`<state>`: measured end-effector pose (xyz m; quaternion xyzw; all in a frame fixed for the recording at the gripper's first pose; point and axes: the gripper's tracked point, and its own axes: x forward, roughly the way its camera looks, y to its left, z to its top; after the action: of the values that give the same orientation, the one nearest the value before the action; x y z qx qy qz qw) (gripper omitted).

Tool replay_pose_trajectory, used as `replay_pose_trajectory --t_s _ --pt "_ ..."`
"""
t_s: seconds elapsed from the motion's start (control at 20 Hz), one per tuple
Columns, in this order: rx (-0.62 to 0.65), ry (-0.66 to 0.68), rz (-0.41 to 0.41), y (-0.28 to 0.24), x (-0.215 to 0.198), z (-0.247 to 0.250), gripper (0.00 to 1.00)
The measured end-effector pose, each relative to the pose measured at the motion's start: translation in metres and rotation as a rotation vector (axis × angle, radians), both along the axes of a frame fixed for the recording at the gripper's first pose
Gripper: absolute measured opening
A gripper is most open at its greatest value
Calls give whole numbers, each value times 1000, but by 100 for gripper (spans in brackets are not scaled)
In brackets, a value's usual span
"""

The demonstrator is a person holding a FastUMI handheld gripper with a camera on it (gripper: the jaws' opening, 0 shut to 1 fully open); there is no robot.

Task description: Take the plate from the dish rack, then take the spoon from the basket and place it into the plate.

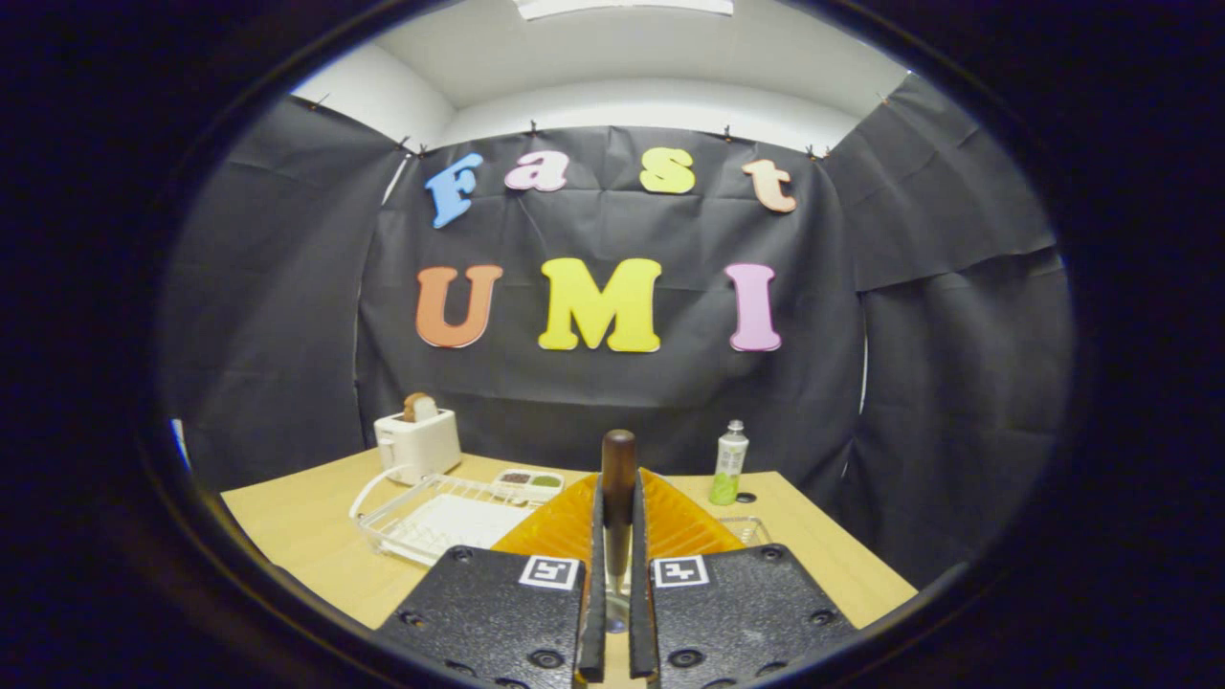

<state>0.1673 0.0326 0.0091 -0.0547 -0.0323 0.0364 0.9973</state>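
Note:
My gripper [617, 502] is shut on a spoon [618, 464], which stands upright between the fingers. Its dark wooden handle sticks up above the fingertips, and a bit of metal shows low between the fingers. Just behind the fingers is an orange ribbed plate [681, 526], showing on both sides of them; its lower part is hidden by the gripper. The white wire dish rack [431, 522] sits on the table to the left of the plate. A corner of the wire basket [745, 526] peeks out to the right of the plate.
A white toaster [417, 442] with a slice of bread stands behind the rack. A small two-compartment dish [528, 481] lies beyond the rack. A green-and-white bottle [728, 464] stands at the back right. The wooden table [306, 536] ends at black cloth walls.

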Motion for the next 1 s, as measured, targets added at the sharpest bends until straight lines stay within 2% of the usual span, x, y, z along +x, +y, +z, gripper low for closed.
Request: replay_pose_trajectory --t_s 0.25,0.5,0.7,1.0 --pt "30 29 -31 49 -22 -49 15" --pt "40 73 18 96 -25 -102 16" --pt "10 90 -5 93 -18 -124 16" --pt "65 128 -49 68 -15 -130 20"
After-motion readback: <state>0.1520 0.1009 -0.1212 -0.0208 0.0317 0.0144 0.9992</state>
